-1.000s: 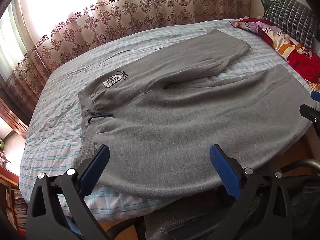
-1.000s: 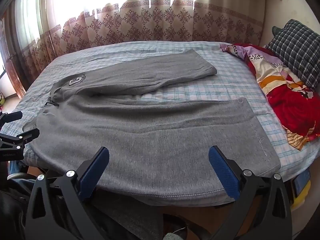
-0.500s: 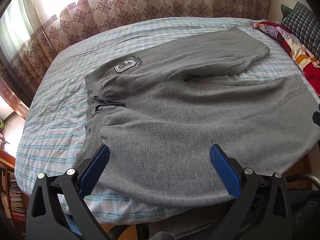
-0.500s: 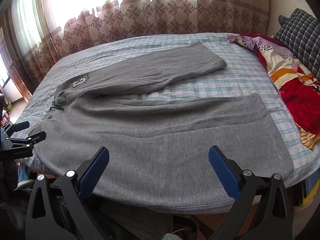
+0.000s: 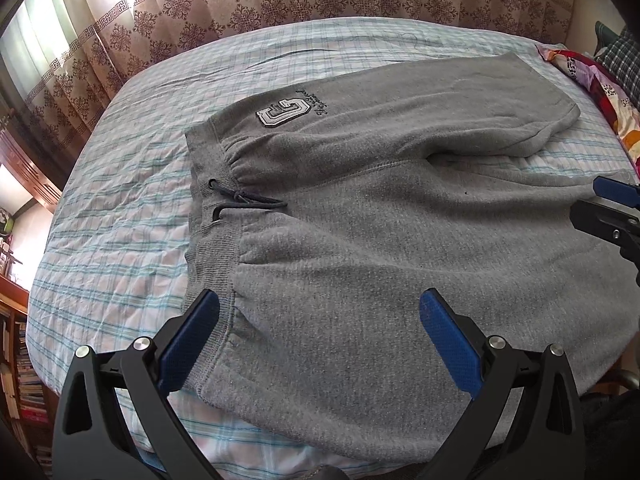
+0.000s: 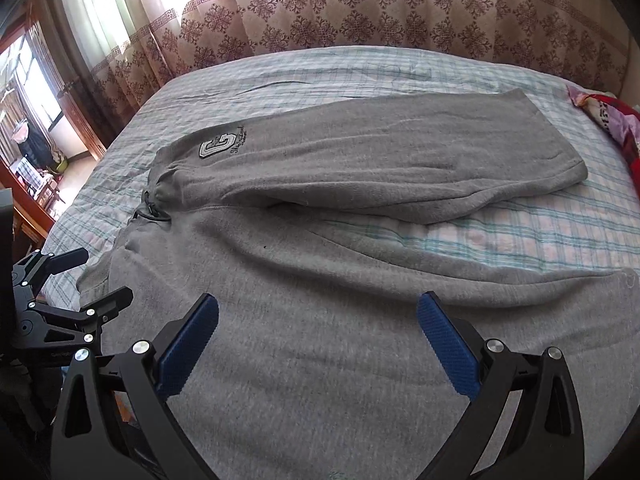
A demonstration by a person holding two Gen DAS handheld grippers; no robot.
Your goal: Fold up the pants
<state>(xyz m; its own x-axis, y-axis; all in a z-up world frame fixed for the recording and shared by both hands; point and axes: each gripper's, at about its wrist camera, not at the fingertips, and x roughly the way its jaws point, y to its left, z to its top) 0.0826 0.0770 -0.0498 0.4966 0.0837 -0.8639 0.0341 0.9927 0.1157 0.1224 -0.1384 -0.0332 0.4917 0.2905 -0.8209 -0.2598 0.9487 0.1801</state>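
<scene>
grey pants point(image 5: 360, 240) flat on bed point(image 5: 120, 240), near leg's hem cut off at the frame edge. left gripper point(image 5: 320, 328) and right gripper point(image 6: 318, 328) both spread wide, holding nothing. pillow point(image 5: 624, 60) barely visible.

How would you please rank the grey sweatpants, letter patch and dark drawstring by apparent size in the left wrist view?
1. Grey fleece sweatpants
2. White-and-grey letter patch
3. Dark cord drawstring, looking about patch-sized, so that order is unsure.

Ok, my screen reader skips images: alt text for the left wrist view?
Grey pants lie flat on a plaid-sheeted bed, waistband to the left. The open left gripper hovers over the near waistband corner; patterned curtains hang behind.
</scene>
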